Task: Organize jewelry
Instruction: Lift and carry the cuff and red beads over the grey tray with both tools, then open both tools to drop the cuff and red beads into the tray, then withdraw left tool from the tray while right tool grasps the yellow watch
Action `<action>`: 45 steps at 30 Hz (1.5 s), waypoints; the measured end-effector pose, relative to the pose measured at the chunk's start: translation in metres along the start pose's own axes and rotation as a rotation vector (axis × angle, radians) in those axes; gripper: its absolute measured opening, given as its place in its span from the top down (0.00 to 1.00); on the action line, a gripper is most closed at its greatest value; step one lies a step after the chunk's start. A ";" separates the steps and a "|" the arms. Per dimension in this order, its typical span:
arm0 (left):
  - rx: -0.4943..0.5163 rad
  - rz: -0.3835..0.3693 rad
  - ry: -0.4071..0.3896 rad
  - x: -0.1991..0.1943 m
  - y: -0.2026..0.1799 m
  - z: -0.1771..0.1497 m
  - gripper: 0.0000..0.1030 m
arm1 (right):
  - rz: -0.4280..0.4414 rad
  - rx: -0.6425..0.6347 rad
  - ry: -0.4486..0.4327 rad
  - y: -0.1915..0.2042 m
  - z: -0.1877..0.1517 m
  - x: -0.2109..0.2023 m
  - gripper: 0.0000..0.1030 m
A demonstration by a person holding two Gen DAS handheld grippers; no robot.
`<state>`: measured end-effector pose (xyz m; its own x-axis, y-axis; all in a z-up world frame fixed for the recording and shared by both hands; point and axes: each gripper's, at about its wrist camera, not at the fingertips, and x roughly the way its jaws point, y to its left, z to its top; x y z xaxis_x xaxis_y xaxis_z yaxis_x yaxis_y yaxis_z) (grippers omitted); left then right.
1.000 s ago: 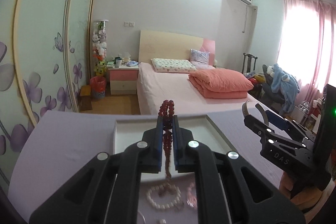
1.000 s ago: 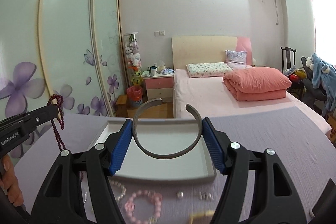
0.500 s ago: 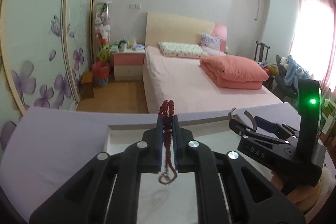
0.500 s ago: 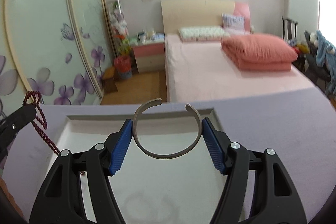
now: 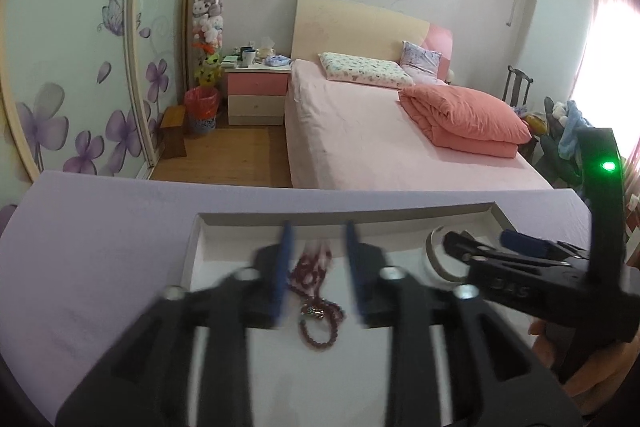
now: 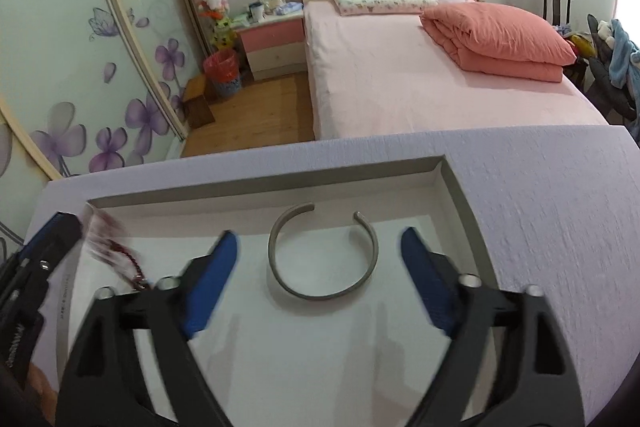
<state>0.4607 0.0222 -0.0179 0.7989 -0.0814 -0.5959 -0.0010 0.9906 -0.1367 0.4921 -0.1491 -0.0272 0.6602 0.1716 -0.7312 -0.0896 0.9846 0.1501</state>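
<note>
Our left gripper (image 5: 316, 263) stands spread, its blue pads blurred, above the dark red beaded bracelet (image 5: 316, 301) lying loose in the shallow white rectangular tray (image 6: 448, 179). Our right gripper (image 6: 320, 267) is spread too, wide of the open grey metal cuff bangle (image 6: 324, 259) resting flat on the tray floor, touching neither pad. Its side reads perhaps "DAS", half smeared. Lilac tablecloth (image 6: 540, 207) surrounds the tray; the bracelet's far end blurs.
</note>
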 end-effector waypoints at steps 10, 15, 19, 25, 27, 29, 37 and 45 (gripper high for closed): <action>-0.038 0.036 -0.044 -0.054 0.028 -0.011 0.55 | 0.026 -0.016 -0.104 -0.007 -0.006 -0.050 0.18; -0.051 0.076 -0.100 -0.099 0.038 -0.030 0.38 | 0.027 -0.042 -0.178 -0.014 -0.027 -0.093 0.18; -0.080 0.106 -0.127 -0.132 0.047 -0.048 0.28 | 0.023 -0.043 -0.227 -0.027 -0.050 -0.121 0.18; -0.103 0.125 -0.151 -0.175 0.058 -0.081 0.21 | 0.005 -0.042 -0.271 -0.046 -0.090 -0.148 0.17; -0.096 0.136 -0.151 -0.185 0.058 -0.092 0.20 | 0.008 -0.047 -0.275 -0.049 -0.102 -0.154 0.16; -0.082 0.136 -0.157 -0.197 0.057 -0.104 0.18 | -0.003 -0.064 -0.282 -0.050 -0.116 -0.159 0.15; -0.014 0.117 -0.151 -0.219 0.036 -0.139 0.16 | 0.001 -0.076 -0.245 -0.060 -0.158 -0.165 0.13; -0.011 0.101 -0.113 -0.218 0.030 -0.157 0.15 | -0.015 -0.061 -0.182 -0.070 -0.178 -0.156 0.13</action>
<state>0.1919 0.0528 -0.0165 0.8569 0.0318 -0.5145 -0.0907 0.9918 -0.0897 0.2623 -0.2391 -0.0422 0.7850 0.1536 -0.6001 -0.1205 0.9881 0.0952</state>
